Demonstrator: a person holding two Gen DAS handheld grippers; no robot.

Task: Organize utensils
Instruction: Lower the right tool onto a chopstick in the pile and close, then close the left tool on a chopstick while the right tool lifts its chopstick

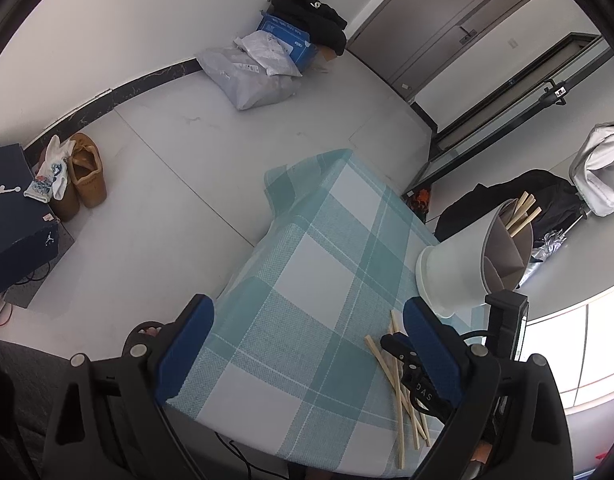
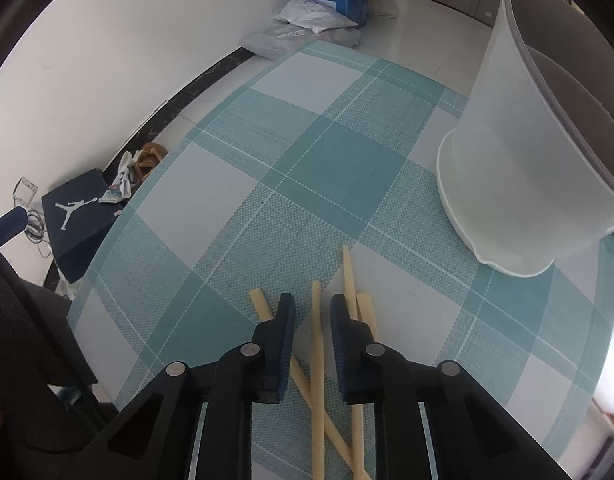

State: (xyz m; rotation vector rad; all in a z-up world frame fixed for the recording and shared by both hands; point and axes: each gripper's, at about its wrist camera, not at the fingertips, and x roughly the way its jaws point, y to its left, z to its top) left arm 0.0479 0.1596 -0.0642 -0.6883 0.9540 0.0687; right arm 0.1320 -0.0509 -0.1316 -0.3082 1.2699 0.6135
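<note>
Your right gripper points steeply down at the table, jaws narrowed around one chopstick but with a gap visible on both sides, not yet clamped. Your left gripper has its jaws wide apart over the checked tablecloth. Loose chopsticks lie crossed near the white utensil holder, which already contains several.

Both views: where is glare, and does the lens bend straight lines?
Left wrist view: the window at lower right is blown out white, and the baseboard curves. Right wrist view: glare at the right edge; the tablecloth stripes bow outward.
</note>
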